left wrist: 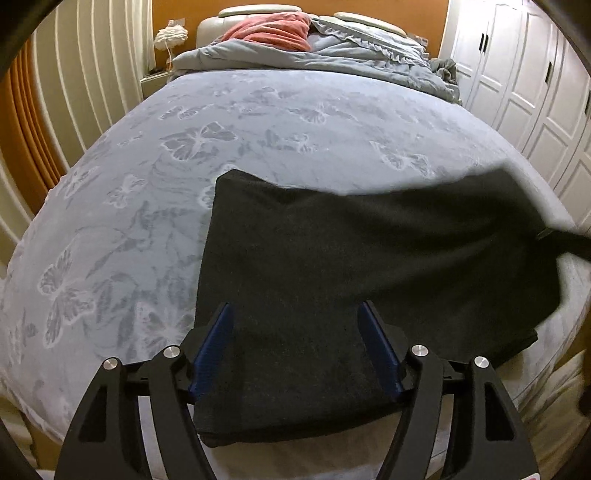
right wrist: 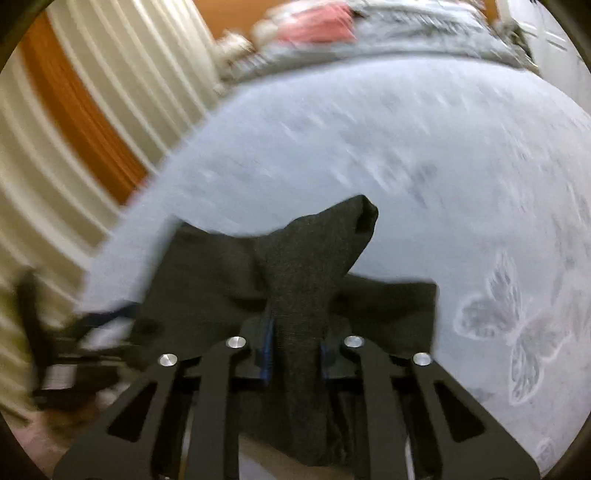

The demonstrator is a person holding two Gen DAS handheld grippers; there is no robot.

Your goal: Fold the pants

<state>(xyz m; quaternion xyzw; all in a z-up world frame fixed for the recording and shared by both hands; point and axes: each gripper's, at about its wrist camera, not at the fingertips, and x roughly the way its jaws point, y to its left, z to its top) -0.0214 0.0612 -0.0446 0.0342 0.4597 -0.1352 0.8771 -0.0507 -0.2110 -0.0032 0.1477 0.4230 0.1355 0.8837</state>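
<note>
Blue-padded jaws of the left gripper [left wrist: 295,347] stand wide apart right over the near edge of the dark pants [left wrist: 332,280], the cloth passing beneath them with neither pad pressing on it. From there the folded pants run away across the butterfly-print bed [left wrist: 122,206], their long axis stretching sideways toward the right, where one blurred end lifts off the sheet. In the right wrist view the right gripper [right wrist: 295,354] has its jaws closed on a bunched ridge of that same fabric, which rises in a peak between the pads while the rest drapes flat below. So the right hand holds the raised end and the left hangs free over the near left part of the bundle; any fold would likely carry the gripped end leftward across the lying part. Farther off, a rumpled grey duvet [left wrist: 317,55] and a pink blanket [left wrist: 273,33] lie at the head of the bed.
</note>
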